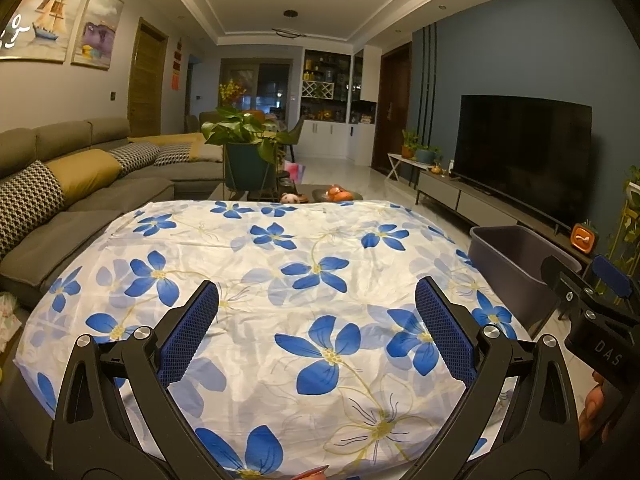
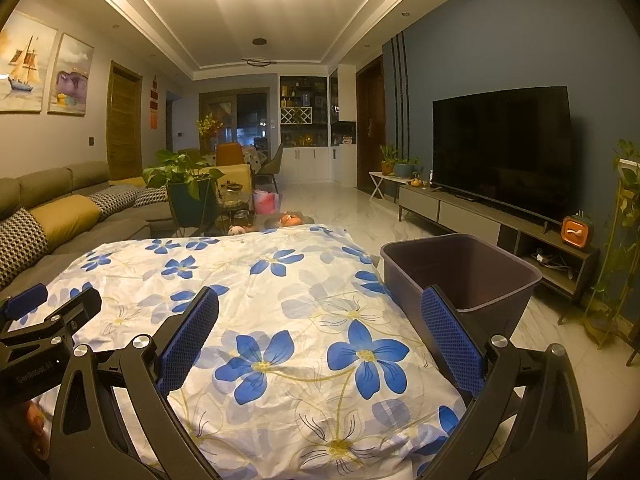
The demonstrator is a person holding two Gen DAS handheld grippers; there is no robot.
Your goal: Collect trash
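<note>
**On the floral cloth: no trash in sight, bin waits at the right edge**

Beside the table's right edge stands the bin (image 2: 460, 276), dark purple-grey, open top; what shows of its inside looks empty. That's the drop spot. Trash itself: none visible on the tablecloth (image 1: 280, 280) in either view; the white cloth w/ blue flowers lies bare apart from wrinkles. Judging from that, the job is either at its start or done, can't say which.

Left gripper (image 1: 316, 332) hovers over the near-middle of the cloth, fingers spread wide, nothing between the pads. Right gripper (image 2: 320, 344) hovers over the cloth's near right part, also spread wide and empty, its right finger overlapping the bin wall in view.

To do this step well, imo: scan beyond the cloth first, e.g. the pale crumpled thing (image 1: 8, 320) at far left by the sofa (image 1: 60, 248); too cut off to identify. Keep fingers wide on approach, close only once the item sits between the pads, then carry over the bin rim w/o snagging the loose cloth.
</note>
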